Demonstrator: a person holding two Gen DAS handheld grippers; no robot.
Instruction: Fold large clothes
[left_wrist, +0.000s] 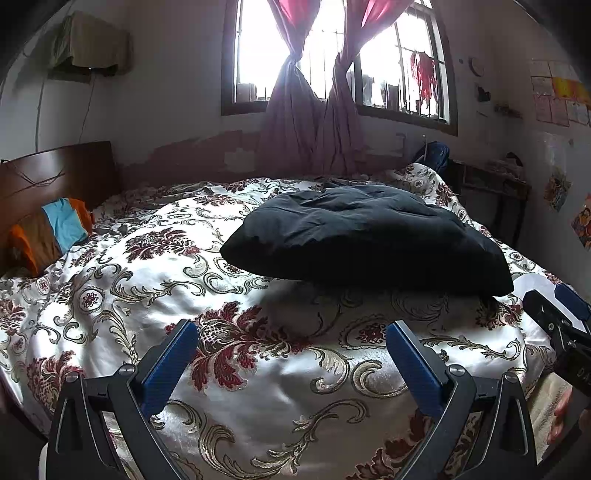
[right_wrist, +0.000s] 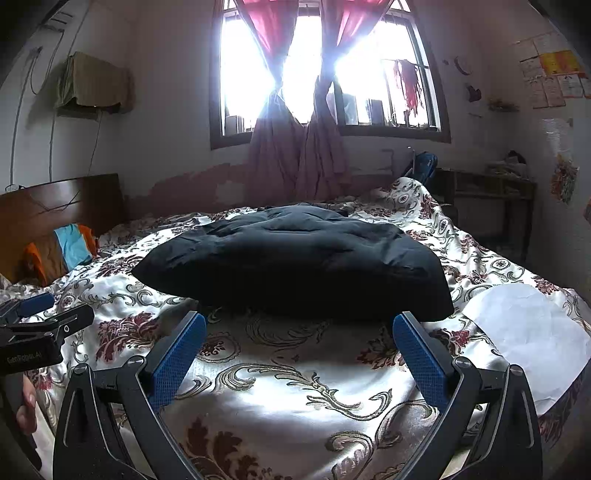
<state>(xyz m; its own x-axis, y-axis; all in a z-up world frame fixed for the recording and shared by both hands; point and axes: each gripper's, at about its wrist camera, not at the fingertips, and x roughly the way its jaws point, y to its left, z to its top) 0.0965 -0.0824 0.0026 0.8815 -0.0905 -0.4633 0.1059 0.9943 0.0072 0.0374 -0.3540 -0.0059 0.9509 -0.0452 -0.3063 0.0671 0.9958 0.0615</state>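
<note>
Dark garment (left_wrist: 365, 240) folded on bedspread (left_wrist: 258, 369); both tools spread, empty.

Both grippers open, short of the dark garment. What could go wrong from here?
1. The dark garment lies puffed up on the floral quilt; an open right gripper closing low at its near edge may pinch quilt along with it.
2. The white sheet lies beside the garment's right corner and could get dragged in.
3. The left gripper points at bare quilt, left of the garment's bulk, so it may grab unevenly.
</note>
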